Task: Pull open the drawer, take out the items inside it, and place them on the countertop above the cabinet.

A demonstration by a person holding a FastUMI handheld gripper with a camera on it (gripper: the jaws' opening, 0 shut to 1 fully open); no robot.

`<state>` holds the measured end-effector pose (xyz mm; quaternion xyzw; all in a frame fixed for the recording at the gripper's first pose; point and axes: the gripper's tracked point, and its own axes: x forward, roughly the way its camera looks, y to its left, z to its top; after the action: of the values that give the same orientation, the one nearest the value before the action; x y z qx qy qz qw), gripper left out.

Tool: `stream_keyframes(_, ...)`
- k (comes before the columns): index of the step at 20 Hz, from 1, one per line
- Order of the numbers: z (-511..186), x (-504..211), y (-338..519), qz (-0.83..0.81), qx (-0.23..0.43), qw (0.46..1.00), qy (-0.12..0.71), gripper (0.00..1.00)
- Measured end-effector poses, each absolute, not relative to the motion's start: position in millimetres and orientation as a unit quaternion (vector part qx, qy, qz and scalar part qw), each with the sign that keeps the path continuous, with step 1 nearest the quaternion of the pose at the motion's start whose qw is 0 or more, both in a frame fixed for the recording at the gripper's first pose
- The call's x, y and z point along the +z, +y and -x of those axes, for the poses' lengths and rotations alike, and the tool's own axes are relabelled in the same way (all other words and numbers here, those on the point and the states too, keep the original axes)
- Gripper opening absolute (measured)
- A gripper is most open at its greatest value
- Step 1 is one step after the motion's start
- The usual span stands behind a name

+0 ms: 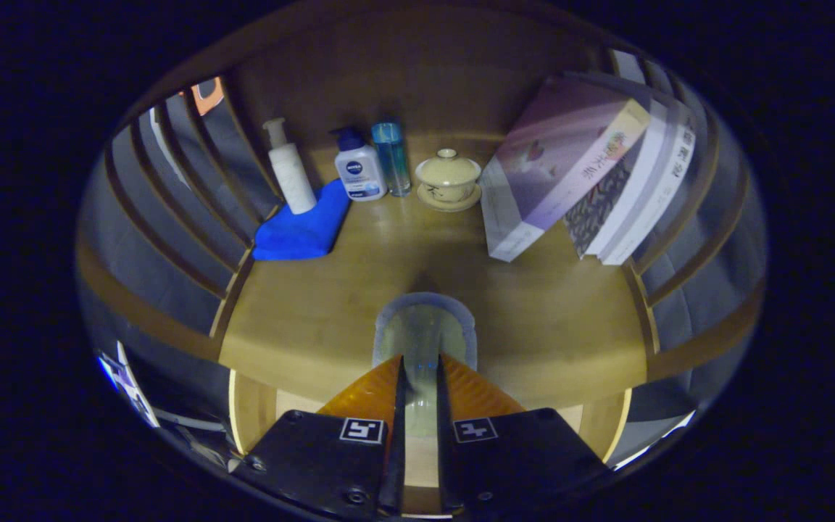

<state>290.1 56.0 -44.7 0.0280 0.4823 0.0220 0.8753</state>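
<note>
A: What was your hand-held gripper [421, 370] doing at that moment?

B: Your two fingers [370, 391] were drawn close together, with a pale, flat, round-ended item [425, 330] sitting in the narrow gap between them. It reached out just ahead of the tips, over the front edge of the wooden table [316, 312]. Both fingers looked pressed against its sides, so you had it gripped. What the item was, I could not tell.

A: And beyond it?

B: Well beyond the tips, at the back of the table, stood a row of things. To the left of your fingers lay a folded blue cloth [301, 228], with a white pump bottle [291, 170] standing on its far end. Just beside that stood a small lotion bottle [358, 167] and a blue see-through bottle [392, 156], nearly touching. Straight ahead sat a lidded tea cup [449, 177] on a saucer. To the right, several books [591, 167] leaned against the slatted side rail [686, 239].

A: The drawer?

B: Below the fingers, only light wood showed under the table's edge; I could not tell if that was the drawer.
</note>
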Motion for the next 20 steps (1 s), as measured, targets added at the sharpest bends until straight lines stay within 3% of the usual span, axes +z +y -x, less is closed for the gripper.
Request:
stream_keyframes(9, -321.9, -62.1, 59.5, -0.064, 0.024, 0.881, 0.469, 0.24)
stream_keyframes(16, -303.9, -23.7, 77.3, -0.081, 0.062, 0.921, 0.376, 0.67)
stream_keyframes(20, -279.1, 17.6, 84.8, -0.065, 0.067, 0.952, 0.293, 0.76)
